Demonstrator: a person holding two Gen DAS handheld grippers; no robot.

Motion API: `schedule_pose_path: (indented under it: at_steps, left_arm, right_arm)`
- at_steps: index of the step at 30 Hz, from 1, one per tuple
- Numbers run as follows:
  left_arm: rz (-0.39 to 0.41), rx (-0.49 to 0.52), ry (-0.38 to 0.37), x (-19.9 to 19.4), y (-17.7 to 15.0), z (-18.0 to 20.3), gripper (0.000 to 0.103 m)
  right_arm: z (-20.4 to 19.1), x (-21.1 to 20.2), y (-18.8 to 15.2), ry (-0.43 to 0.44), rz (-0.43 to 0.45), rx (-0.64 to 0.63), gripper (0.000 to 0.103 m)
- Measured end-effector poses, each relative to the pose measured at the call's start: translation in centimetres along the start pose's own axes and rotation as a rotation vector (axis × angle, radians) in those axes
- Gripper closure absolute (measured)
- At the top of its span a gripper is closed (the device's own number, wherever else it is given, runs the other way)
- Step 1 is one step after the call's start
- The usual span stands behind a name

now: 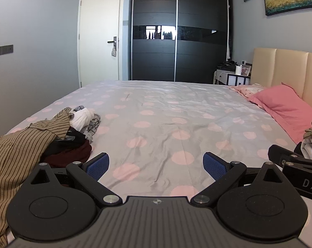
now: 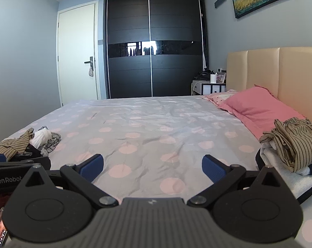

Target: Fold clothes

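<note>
A heap of unfolded clothes (image 1: 59, 136) lies at the left of the bed: a brown striped shirt (image 1: 17, 150), a white piece, dark and maroon pieces. The same heap (image 2: 32, 142) shows at the left in the right wrist view. A small stack of folded clothes (image 2: 292, 150), topped by a brown striped garment, sits at the right near the pink pillow. My left gripper (image 1: 156, 165) hovers open over the bedsheet, empty. My right gripper (image 2: 153, 166) is likewise open and empty above the sheet.
The bed (image 1: 166, 111) has a grey sheet with pink dots. Pink pillows (image 2: 257, 107) lean by a beige headboard (image 2: 279, 76) on the right. A dark sliding wardrobe (image 1: 178, 31), a white door (image 1: 100, 33) and a bedside table (image 1: 232, 76) stand beyond.
</note>
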State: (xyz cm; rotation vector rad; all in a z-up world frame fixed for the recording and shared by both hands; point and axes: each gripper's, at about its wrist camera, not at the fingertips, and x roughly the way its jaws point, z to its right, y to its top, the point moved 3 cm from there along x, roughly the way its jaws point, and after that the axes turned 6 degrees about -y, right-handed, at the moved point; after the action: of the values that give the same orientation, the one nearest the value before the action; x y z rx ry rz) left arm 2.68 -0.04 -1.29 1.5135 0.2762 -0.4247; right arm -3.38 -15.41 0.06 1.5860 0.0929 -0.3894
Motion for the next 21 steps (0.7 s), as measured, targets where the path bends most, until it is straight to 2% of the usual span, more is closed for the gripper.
schedule_pose_path:
  at_steps: [8,11,15,21]
  left_arm:
    - [0.005,-0.005,0.011,-0.3,0.1,-1.1,0.004]
    - [0.028,0.03,0.035,-0.6,0.1,0.4,0.004]
    - [0.035,0.045,0.002,-0.7,0.1,0.4,0.006]
    - [0.028,0.009,-0.02,-0.5,-0.1,-0.3,0.006]
  right_arm:
    - [-1.3,0.0,0.0,-0.004,-0.015,-0.01,0.001]
    - [0.1,0.3,0.3,0.011,-0.017,0.027,0.001]
    - [-0.7,0.3,-0.2,0.006,-0.003,0.012,0.001]
    - [-0.5,0.2,-0.1,0.008,0.008,0.021,0.001]
